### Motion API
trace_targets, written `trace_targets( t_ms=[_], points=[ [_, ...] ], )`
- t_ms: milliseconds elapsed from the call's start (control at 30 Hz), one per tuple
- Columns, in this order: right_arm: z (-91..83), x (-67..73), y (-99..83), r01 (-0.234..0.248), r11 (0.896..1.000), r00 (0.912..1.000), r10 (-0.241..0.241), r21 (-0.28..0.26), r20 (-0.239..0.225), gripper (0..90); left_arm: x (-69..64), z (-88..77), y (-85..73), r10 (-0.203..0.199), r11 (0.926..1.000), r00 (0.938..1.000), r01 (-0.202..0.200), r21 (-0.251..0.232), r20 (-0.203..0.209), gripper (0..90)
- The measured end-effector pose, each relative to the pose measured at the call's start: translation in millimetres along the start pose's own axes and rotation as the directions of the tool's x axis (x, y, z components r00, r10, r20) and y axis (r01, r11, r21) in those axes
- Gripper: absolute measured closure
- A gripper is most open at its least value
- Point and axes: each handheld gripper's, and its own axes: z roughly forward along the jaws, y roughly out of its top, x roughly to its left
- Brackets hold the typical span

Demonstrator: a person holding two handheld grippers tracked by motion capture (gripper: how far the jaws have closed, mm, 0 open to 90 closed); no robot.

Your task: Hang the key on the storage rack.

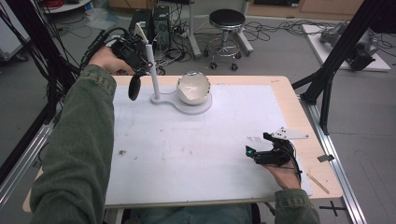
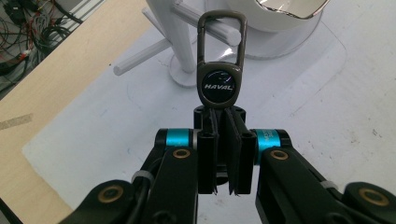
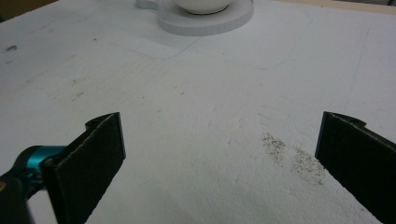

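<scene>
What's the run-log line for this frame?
left hand-held gripper: shut on key fob, its loop over stand peg | right hand-held gripper: open, nothing held

One word could be read: "HAVAL", in white capital letters, with a small silver emblem above it. Both stood on the round black face of a dark metal key fob (image 2: 219, 85) in the left gripper view. Faint reddish marks on the table (image 1: 255, 139) in the high view were too small to read.
</scene>
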Motion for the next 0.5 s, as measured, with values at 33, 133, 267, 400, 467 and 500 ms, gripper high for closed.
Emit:
trace_targets(
  t_ms=[33, 133, 267, 400, 467, 500],
  points=[
    [-0.2, -0.3, 0.0, 0.002, 1.0, 1.0, -0.002, -0.002, 0.002, 0.6, -0.3, 0.7, -0.1, 0.015, 0.9999, 0.9999, -0.015, 0.006, -0.001, 83.5],
    [-1.1, -0.5, -0.2, -0.004, 1.0, 1.0, 0.004, 0.0, 0.003, 0.6, 0.0, 3.2, -0.4, 0.023, 0.9997, 0.9997, -0.023, 0.013, -0.004, 83.2],
    [-1.0, -0.8, -0.1, 0.0, 1.0, 1.0, 0.0, -0.001, 0.0, 0.6, 0.1, 5.2, 1.1, 0.023, 0.9996, 0.9997, -0.023, 0.015, -0.005, 82.9],
    [-1.2, -1.9, -0.1, -0.003, 1.0, 1.0, 0.003, -0.004, 0.0, 0.6, -0.6, 6.0, 0.6, 0.016, 0.9997, 0.9999, -0.016, 0.018, -0.005, 81.0],
    [-0.9, -2.0, -0.7, -0.001, 1.0, 1.0, 0.001, 0.001, 0.001, 0.6, -1.0, 5.1, 0.1, 0.004, 0.9999, 0.9998, -0.004, 0.009, 0.019, 65.3],
    [-0.9, -2.0, -0.7, -0.001, 1.0, 1.0, 0.001, 0.001, 0.001, 0.6, -1.4, 4.8, -0.2, -0.006, 1.0, 0.9993, 0.006, 0.008, 0.037, 65.3]
  ],
)
